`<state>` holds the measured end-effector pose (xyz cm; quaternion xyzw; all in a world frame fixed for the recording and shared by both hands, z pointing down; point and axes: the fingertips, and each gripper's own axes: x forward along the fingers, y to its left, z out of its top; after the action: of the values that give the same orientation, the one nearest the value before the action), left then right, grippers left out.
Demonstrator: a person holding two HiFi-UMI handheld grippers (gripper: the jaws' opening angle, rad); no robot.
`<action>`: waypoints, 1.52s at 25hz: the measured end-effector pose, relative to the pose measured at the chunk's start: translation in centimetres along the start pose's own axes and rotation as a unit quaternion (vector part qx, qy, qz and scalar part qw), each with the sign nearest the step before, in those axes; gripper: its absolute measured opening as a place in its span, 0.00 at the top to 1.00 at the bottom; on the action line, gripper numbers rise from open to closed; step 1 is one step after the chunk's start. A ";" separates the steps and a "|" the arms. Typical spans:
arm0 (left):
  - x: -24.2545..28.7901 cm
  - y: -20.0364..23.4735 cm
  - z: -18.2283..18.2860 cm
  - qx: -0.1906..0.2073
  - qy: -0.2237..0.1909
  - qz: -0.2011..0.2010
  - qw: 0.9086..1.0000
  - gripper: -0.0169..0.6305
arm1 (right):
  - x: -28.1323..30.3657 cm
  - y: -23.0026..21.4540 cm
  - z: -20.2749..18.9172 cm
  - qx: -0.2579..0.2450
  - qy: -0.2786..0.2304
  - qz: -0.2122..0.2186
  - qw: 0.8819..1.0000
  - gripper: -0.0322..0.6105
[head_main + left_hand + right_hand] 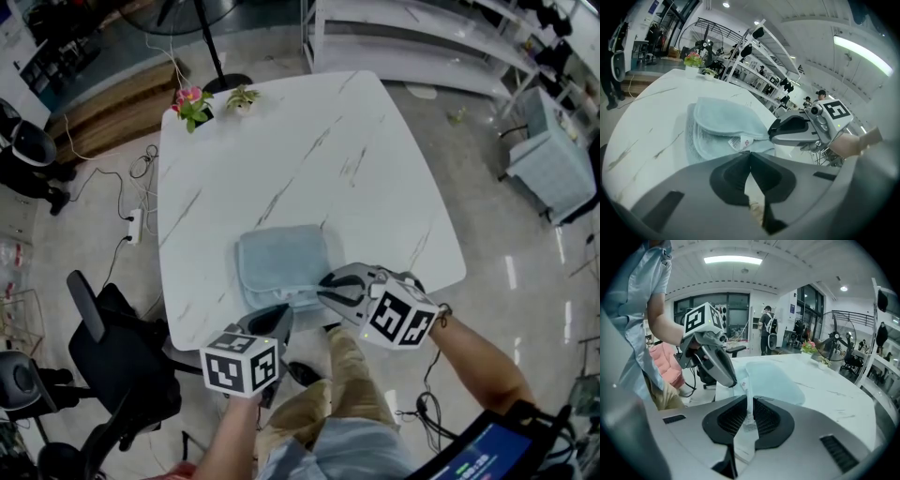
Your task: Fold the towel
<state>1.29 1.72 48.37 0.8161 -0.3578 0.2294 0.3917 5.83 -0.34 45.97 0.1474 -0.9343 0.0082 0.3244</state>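
The towel point(281, 262) lay doubled on the desk point(281, 141), close to its near edge and just ahead of both grippers. The right gripper point(750, 401) had its jaws drawn narrow on a thin fold at the towel's near right edge, the cloth running up between the pads. The left gripper point(750, 154) was fully closed, its tips at the near edge beside the label point(740, 142). Whether any cloth was pinched there I couldn't tell. The two sat close together, the right's tips a little ahead and to the right of the left's. To my eye the step in hand was taking up that edge for another fold. Doing it well would mean making sure every layer sat in the right gripper's pinch before lifting, then carrying the edge low and level across. The left gripper could pin the rest so the bundle didn't slide off the desk behind it. So thin a pinch looked liable to slip, so a slow lift seemed wise, with the edges lined up before letting go.
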 end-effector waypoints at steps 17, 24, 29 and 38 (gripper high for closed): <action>0.1 0.5 4.8 0.036 -0.055 0.007 0.998 0.96 | 0.8 3.0 -3.0 -0.399 0.068 -0.083 0.911 0.86; 1.5 0.6 3.6 0.062 -0.005 0.011 0.998 0.96 | 0.9 3.2 -3.1 -0.382 0.072 -0.077 0.918 0.86; 1.6 1.4 1.4 0.042 -0.010 0.017 0.999 0.96 | 1.6 3.2 -3.9 -0.257 0.066 -0.063 0.962 0.84; 1.2 1.5 2.4 0.059 -0.031 0.010 0.998 0.96 | 1.5 2.4 -2.9 -0.103 0.075 -0.048 0.991 0.76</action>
<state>1.13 -1.37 48.51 0.8408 -0.3640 0.2282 0.3295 5.79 1.89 49.39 0.1571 -0.8952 -0.0926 0.4067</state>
